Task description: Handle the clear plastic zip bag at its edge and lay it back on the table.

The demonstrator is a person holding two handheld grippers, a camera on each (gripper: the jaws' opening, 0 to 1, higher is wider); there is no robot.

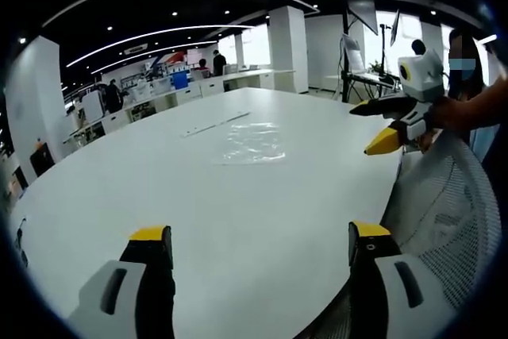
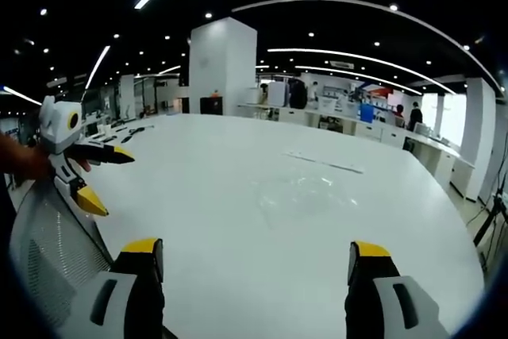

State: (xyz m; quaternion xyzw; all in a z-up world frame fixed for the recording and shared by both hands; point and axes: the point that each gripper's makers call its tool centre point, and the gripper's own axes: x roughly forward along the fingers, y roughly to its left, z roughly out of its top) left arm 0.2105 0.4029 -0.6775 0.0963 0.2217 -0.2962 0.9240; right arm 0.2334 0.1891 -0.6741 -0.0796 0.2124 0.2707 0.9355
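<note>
Two yellow-tipped jaws of the left hand-held gripper point(image 1: 258, 244) rise from the bottom of the left gripper view, spread wide with nothing between them. They hover over the near edge of the white bench point(image 1: 119, 196). Straight ahead of them, well apart, the clear plastic zip bag point(image 1: 252, 144) lies flat on the bench top, and a thin strip point(image 1: 214, 125) rests just beyond it to the left. To the right of this hand-held gripper, the back of a white mesh chair point(image 1: 456, 212) stands against the bench edge. Above the chair, the left gripper view catches the right hand-held gripper point(image 1: 379, 126) from the side, held in a person's hand point(image 1: 444, 113), its jaws parted and empty.

From the right gripper view, the right hand-held gripper's own jaws frame bare bench surface, set wide. The bag point(image 2: 305, 188) lies ahead of them and is hard to make out against the white top, with the strip point(image 2: 325, 163) past it. At the left of this view the left hand-held gripper point(image 2: 107, 176) appears beside the mesh chair point(image 2: 48, 252), jaws apart and empty. Far desks point(image 2: 357, 125) and a white pillar point(image 2: 222, 69) stand behind the bench.
</note>
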